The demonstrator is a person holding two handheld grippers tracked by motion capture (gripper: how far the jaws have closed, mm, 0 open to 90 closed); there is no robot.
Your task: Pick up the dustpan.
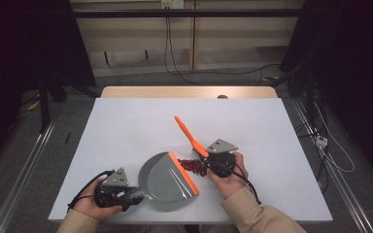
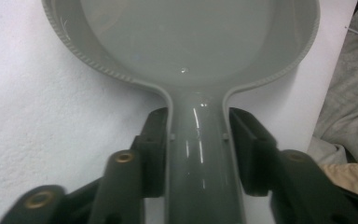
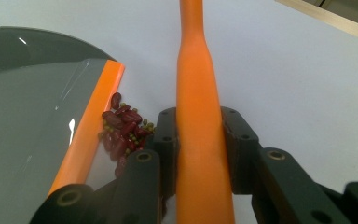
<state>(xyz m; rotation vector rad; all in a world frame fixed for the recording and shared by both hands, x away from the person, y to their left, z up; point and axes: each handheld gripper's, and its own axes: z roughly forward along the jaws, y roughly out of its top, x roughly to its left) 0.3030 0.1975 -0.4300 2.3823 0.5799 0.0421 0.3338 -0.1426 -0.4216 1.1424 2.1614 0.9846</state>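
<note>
While left gripper clamps grey dustpan handle near table front edge, lip meets beans | right gripper clamped on orange brush handle, poised to sweep them in

Grey dustpan, orange brush handle

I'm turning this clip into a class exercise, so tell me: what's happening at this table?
A person is sweeping up with a gripper in each hand. The left gripper is clamped on the handle of a grey dustpan, which lies flat on the white table. The right gripper is shut on an orange brush handle. A small pile of red beans, with some tiny green ones mixed in, sits against the pan's orange lip, not yet inside the pan.
</note>
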